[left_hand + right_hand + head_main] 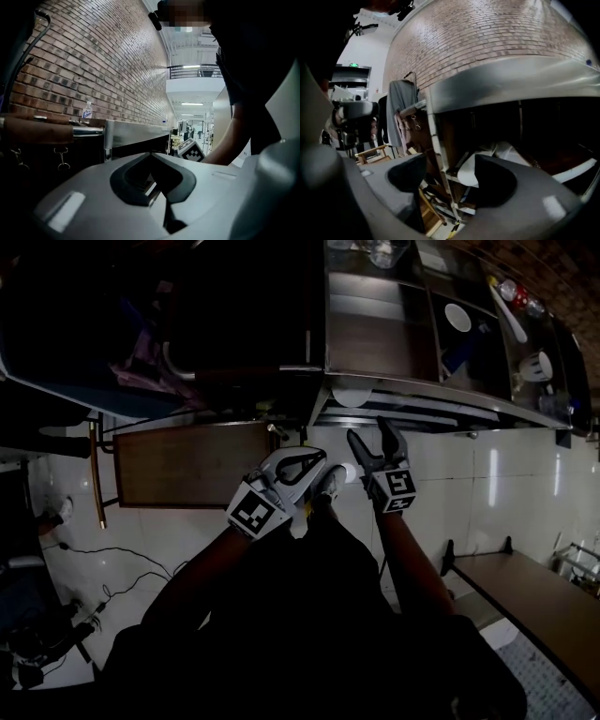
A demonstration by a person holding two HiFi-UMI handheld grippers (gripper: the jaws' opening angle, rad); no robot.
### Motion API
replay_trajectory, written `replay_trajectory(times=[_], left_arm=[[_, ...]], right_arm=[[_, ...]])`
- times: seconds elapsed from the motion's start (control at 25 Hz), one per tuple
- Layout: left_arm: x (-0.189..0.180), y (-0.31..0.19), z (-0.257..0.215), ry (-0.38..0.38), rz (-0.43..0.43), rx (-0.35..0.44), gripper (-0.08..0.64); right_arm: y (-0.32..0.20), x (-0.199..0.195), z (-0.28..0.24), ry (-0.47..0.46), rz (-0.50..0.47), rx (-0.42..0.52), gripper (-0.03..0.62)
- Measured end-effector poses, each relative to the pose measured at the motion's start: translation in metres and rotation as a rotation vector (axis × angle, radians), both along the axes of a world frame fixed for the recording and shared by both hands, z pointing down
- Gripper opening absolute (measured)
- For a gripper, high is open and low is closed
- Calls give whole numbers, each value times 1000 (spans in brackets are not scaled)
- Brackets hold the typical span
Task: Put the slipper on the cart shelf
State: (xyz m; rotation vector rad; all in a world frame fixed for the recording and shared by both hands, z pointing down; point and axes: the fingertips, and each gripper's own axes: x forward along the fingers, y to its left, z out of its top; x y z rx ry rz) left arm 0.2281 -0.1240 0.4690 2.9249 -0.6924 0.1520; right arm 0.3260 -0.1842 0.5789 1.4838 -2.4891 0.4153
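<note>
Right gripper view shows the right gripper (451,159) with its jaws spread wide and empty. The white slipper (469,172) lies beyond them on a shelf of the cart (511,79), partly hidden behind the right-hand jaw, its far end lost in shadow. The left gripper (152,155) has its jaws pressed together on nothing, the cart's steel edge just beyond their tips.

I see the slipper (471,171) lying on a lower shelf inside the cart (412,381), before my right gripper (369,430); my left gripper (317,461) is just beside it, on its left.
</note>
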Motion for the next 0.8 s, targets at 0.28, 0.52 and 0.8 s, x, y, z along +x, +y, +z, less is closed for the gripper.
replay_trajectory(times=[0.28, 0.52, 0.8], left_arm=[[-44, 32, -14, 4, 39, 12, 2], [-78, 50, -26, 23, 44, 15, 2], [-101, 61, -32, 13, 3, 28, 2]], right_arm=[[69, -84, -77, -68, -180, 89, 145], [103, -139, -118, -86, -230, 108, 19], [122, -159, -140, -96, -270, 145, 1]])
